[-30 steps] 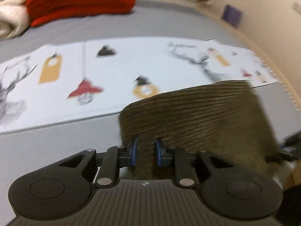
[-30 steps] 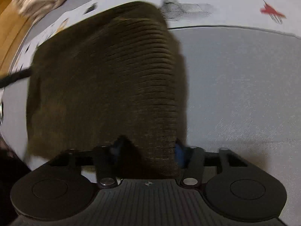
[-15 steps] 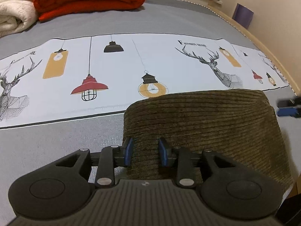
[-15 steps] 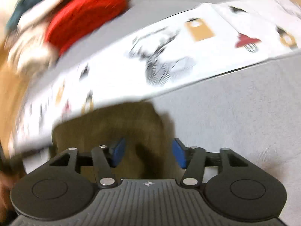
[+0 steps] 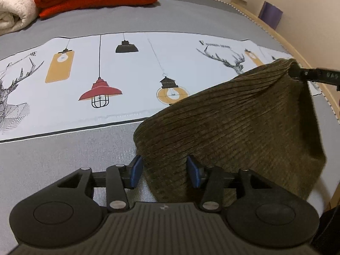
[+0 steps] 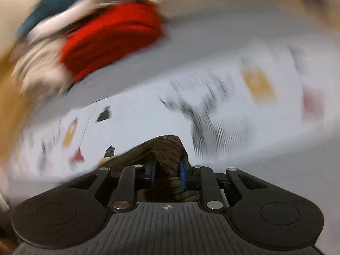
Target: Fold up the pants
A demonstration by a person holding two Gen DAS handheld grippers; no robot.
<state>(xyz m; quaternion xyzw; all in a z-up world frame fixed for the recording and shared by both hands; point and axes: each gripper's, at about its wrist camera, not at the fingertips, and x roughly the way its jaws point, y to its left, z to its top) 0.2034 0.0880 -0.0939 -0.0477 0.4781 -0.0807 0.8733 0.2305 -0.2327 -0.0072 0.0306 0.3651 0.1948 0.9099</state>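
Spread jaws of the left gripper (image 5: 162, 171) straddle the near edge of the pants (image 5: 238, 127) on the bed (image 5: 63, 157), not pinching; the right gripper (image 6: 166, 173) clamps a raised corner, seemingly mid-swing given the blur. Judged a late fold; next, lay that corner down squarely. No containers show.

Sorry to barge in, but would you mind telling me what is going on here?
A person with a handheld gripper in each hand is folding olive-brown corduroy pants on a grey bed. The right gripper is shut on a bunched corner and holds it lifted. The left gripper is open, its fingers either side of the near edge. The right view is blurred.
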